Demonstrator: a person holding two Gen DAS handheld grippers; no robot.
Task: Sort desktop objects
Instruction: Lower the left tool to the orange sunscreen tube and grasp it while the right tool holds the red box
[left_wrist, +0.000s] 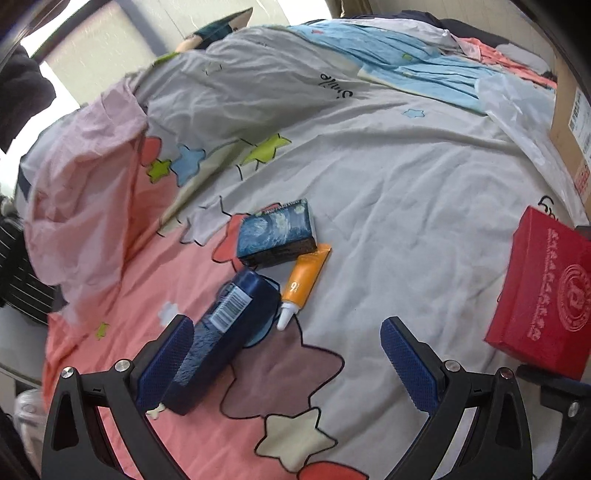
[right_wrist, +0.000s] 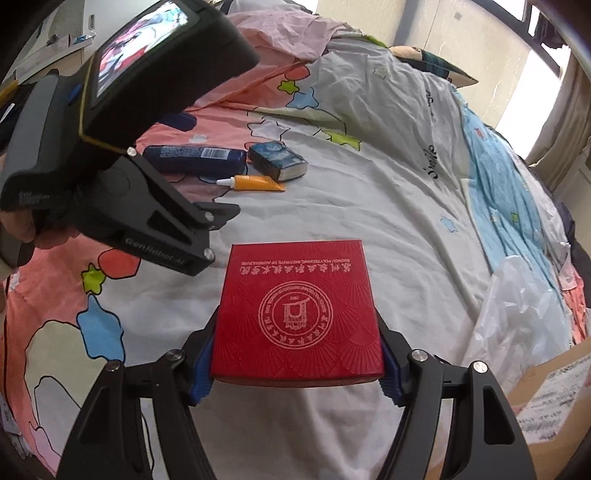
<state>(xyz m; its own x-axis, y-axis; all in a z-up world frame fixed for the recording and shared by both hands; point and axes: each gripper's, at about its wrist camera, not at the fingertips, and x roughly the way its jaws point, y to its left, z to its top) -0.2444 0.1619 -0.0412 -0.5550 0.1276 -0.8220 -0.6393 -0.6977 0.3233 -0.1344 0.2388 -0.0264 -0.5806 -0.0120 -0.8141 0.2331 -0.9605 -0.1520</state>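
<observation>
While right tongs (right_wrist: 295, 365) grip red box (right_wrist: 299, 310), left tongs (left_wrist: 291, 354) wide; bottle (left_wrist: 225, 332) touches left finger, lying lengthwise ahead.

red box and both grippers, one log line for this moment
right gripper: shut on red box | left gripper: open, beside blue bottle | surface: bedsheet

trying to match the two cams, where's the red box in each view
Left wrist: red box at the right edge, beyond the open left gripper.
Right wrist: red box at lower centre, between the right gripper's fingers.
Shared landmark: orange tube lying beside the dark blue bottle.
</observation>
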